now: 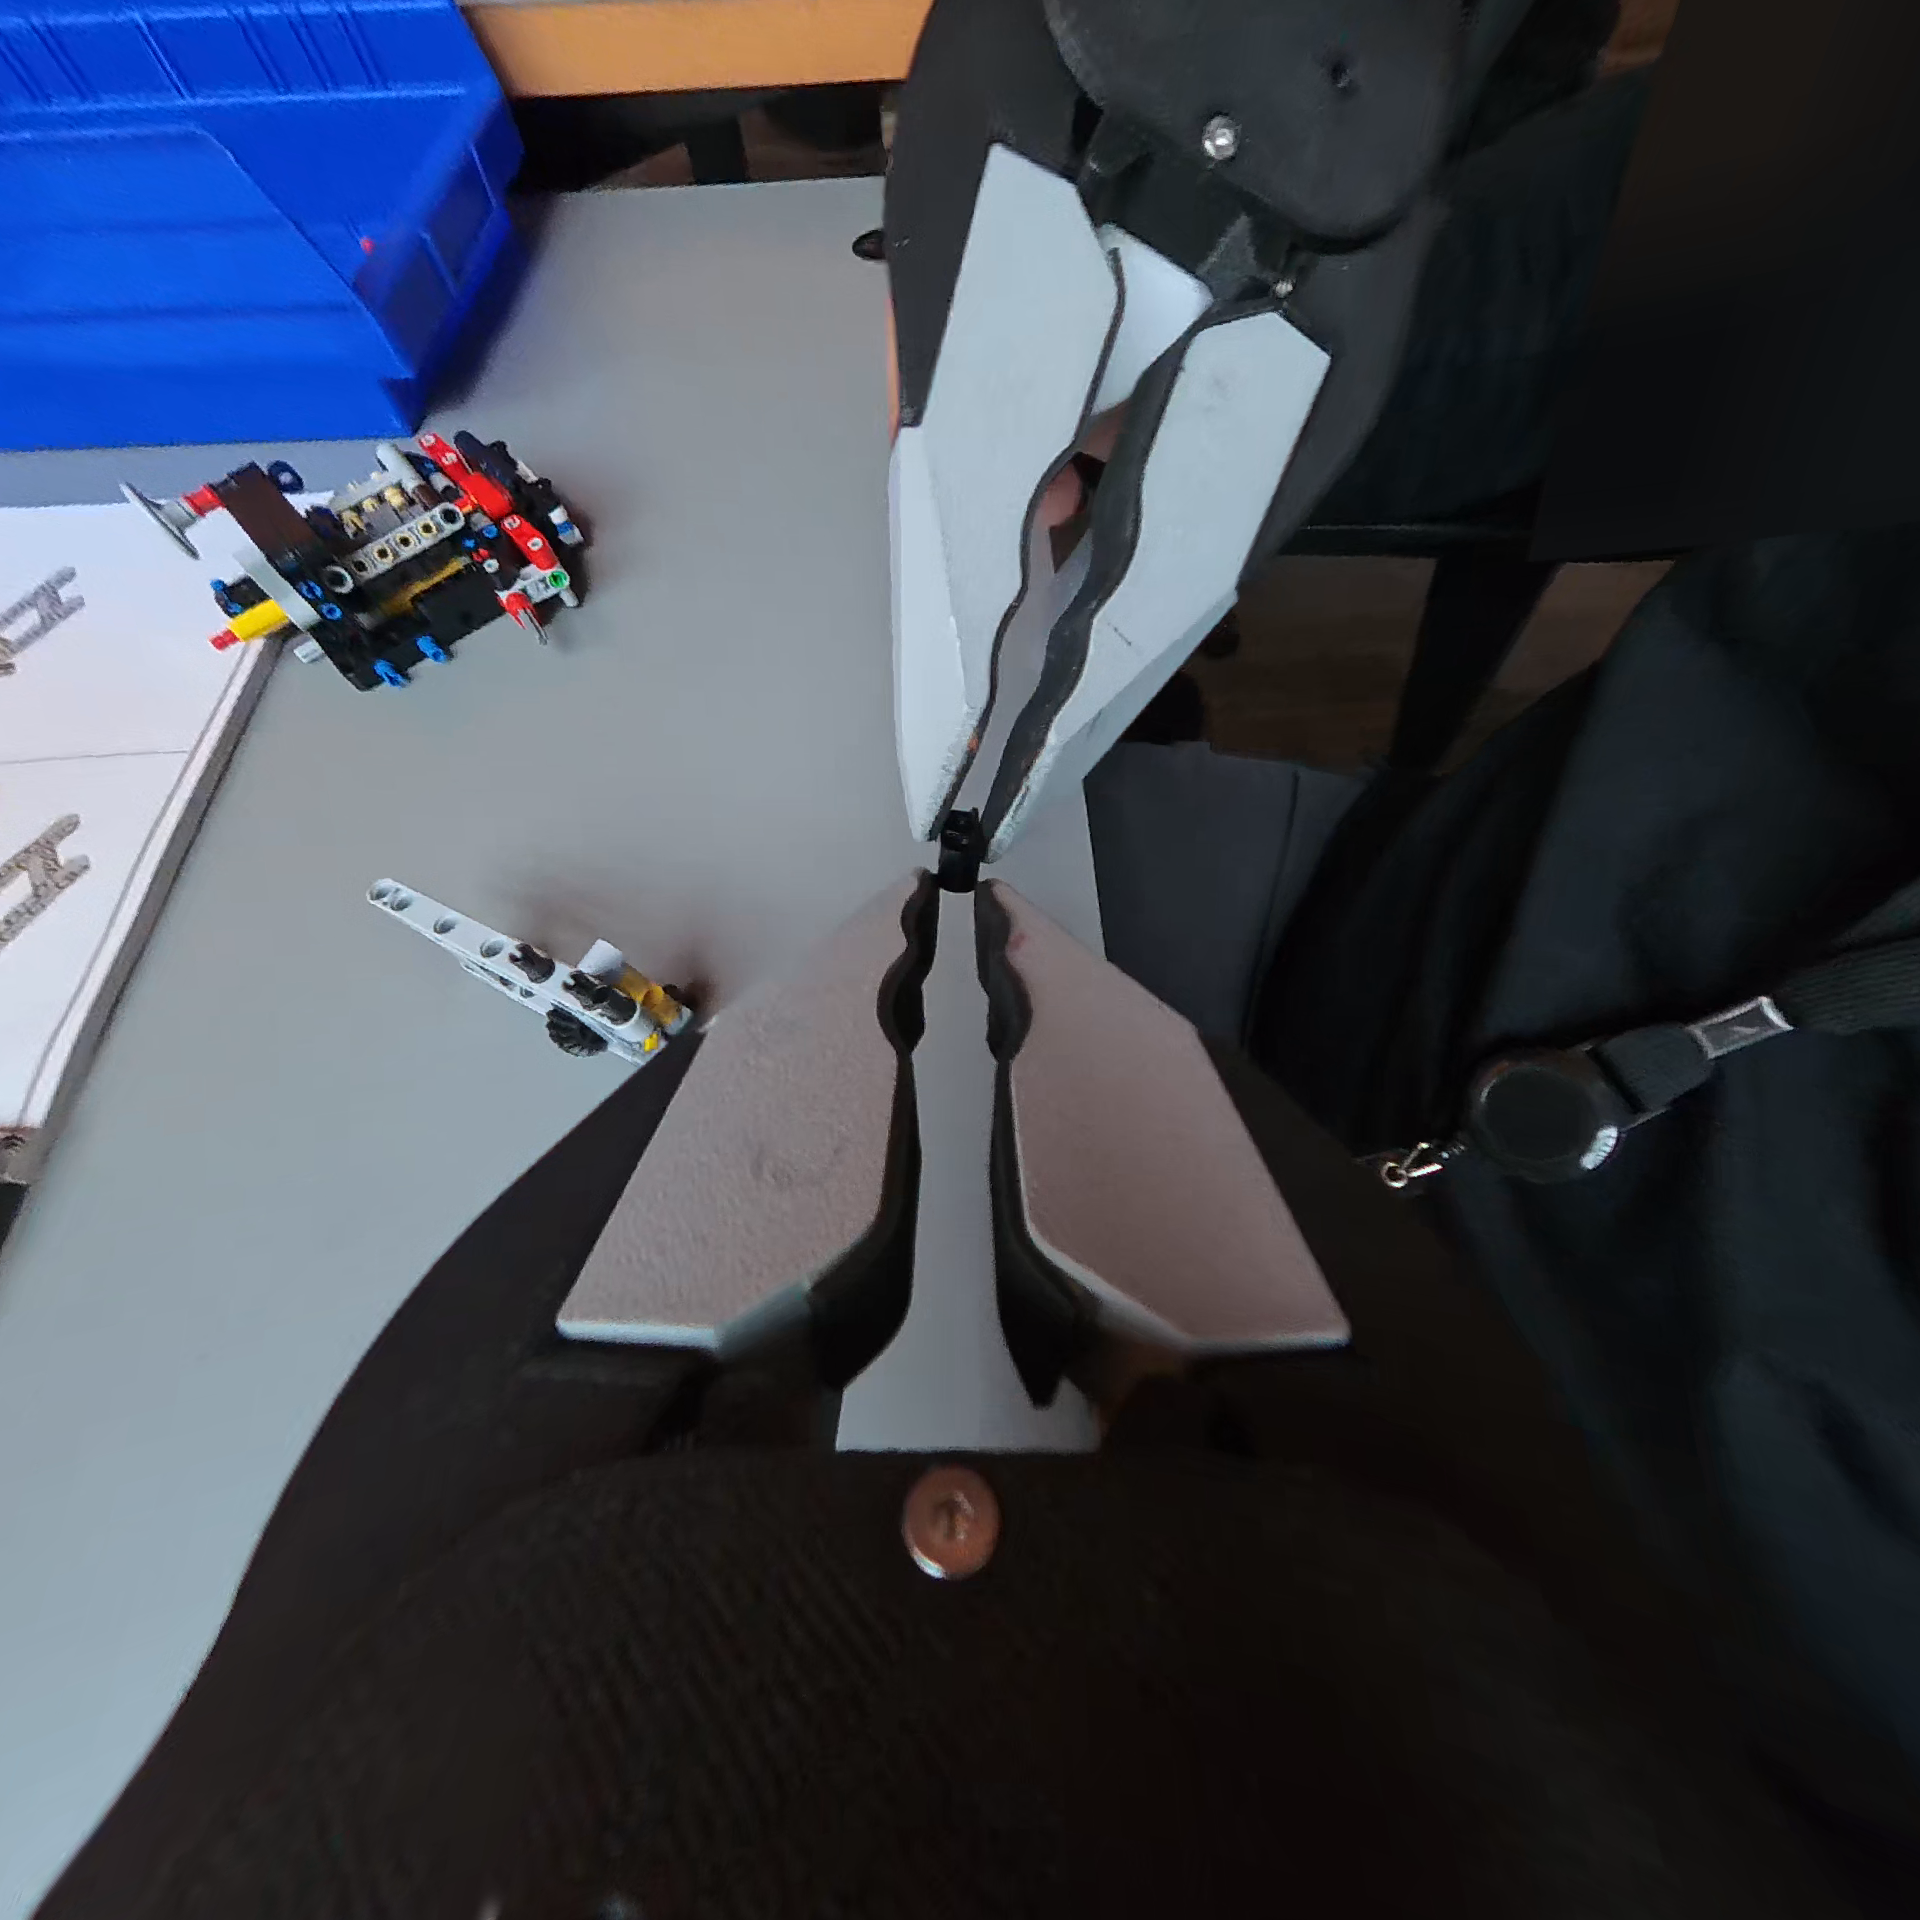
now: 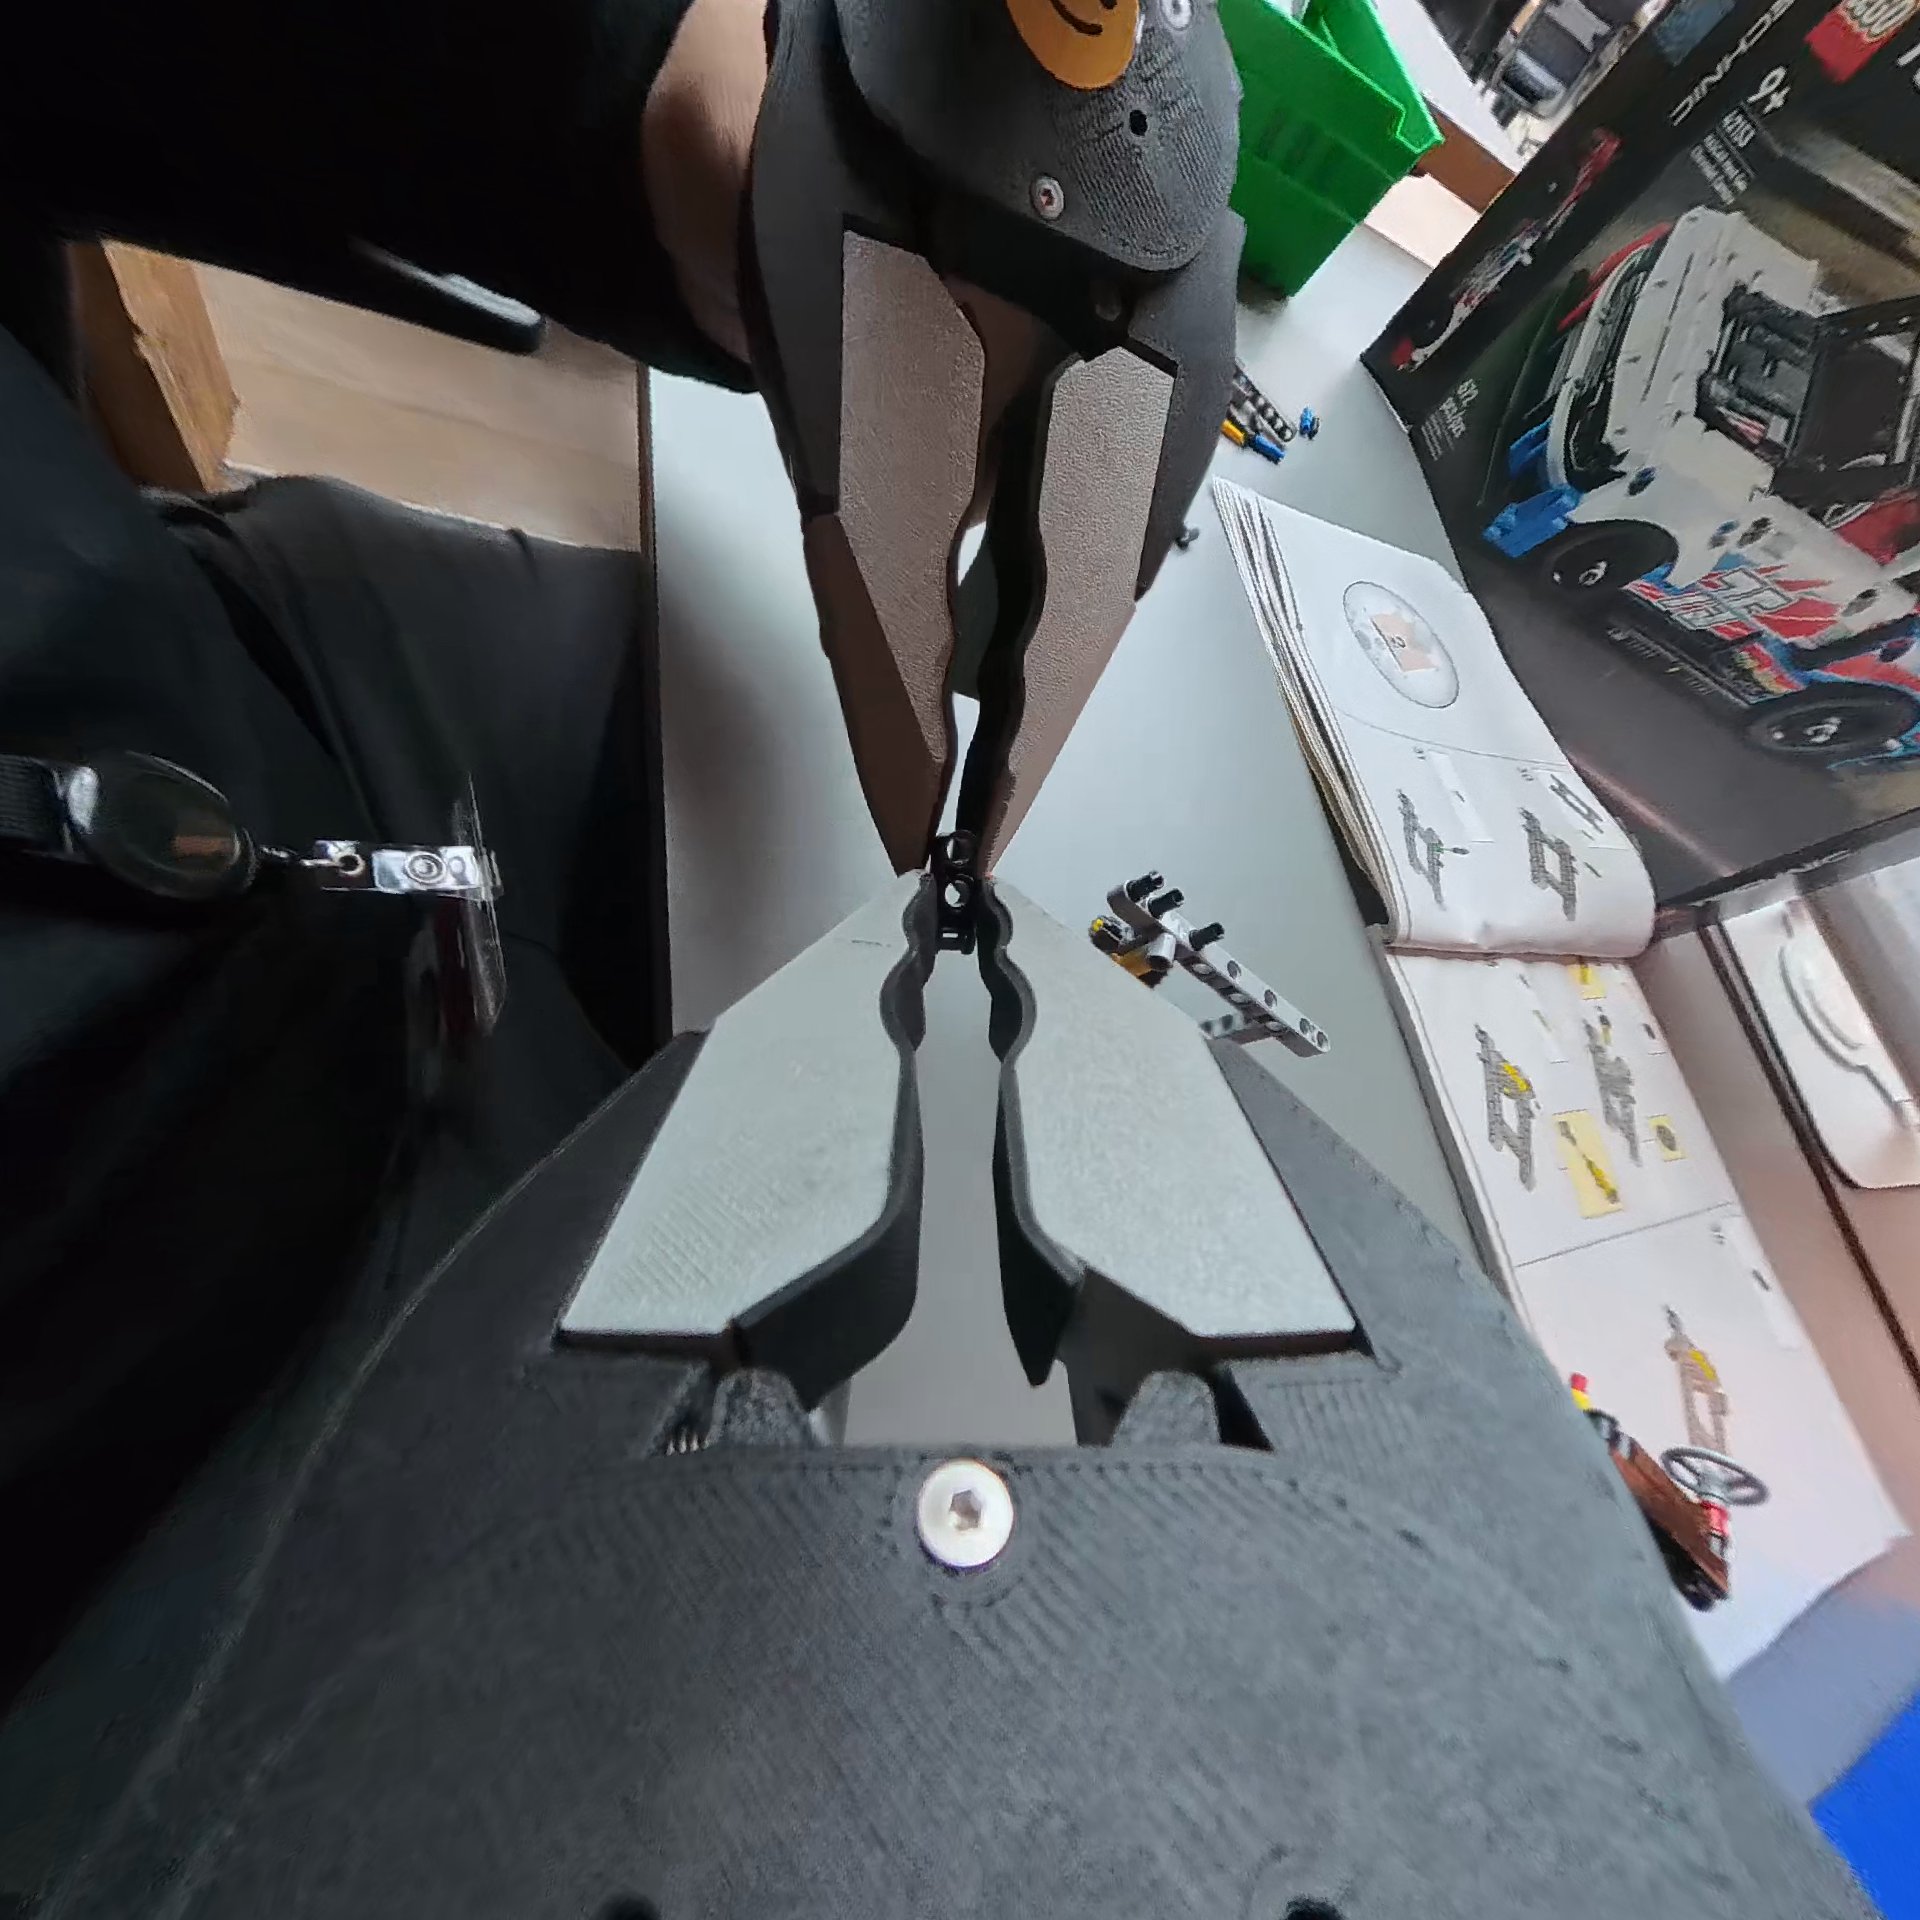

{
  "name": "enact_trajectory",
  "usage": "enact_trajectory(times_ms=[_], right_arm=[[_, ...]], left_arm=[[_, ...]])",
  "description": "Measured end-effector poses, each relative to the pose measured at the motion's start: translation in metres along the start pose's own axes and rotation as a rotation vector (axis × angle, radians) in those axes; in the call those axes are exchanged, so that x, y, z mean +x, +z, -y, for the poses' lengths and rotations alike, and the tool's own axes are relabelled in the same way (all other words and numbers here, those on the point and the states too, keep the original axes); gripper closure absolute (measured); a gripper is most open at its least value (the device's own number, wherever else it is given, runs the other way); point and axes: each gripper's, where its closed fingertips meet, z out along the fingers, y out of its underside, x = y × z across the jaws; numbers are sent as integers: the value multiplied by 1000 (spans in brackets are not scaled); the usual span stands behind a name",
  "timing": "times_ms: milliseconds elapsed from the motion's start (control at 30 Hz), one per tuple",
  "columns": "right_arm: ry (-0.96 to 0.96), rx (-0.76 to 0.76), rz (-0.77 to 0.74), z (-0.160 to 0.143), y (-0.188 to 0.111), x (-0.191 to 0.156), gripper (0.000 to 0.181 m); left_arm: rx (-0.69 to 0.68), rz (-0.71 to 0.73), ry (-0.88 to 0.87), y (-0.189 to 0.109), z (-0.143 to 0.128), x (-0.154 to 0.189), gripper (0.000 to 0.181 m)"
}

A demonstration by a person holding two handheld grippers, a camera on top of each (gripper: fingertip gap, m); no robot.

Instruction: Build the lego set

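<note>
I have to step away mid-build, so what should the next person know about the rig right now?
Left gripper: shut on one end of a small black piece.
Right gripper: shut on the other end of the same piece; the two meet tip to tip above the table edge.
On the grey table: a partly built chassis near the blue bin, and a grey beam with black pins lying apart from it.
The open instruction book lies beside the set's box.
Done: chassis core and beam sub-assembly.
Left: probably fit the black piece, then join the beam; most of the car remains.
</note>
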Motion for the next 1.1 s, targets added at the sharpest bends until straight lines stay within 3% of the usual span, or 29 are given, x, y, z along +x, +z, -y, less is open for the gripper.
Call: enact_trajectory(times_ms=[133,367,667,933,1100], right_arm=[[-75,-58,-33,-3,1,0,178],[-74,-59,-19,0,-2,-1,177],[176,169,130,17,-9,-1,178],[276,235,194,21,-11,0,177],[306,171,197,11,-6,2,177]], left_arm=[[22,-15,-39,-2,3,0,169],[19,10,19,-2,5,1,176],[173,-130,-78,-10,15,8,176],[224,-172,-119,-13,20,9,176],[172,-130,-139,-9,13,3,176]])
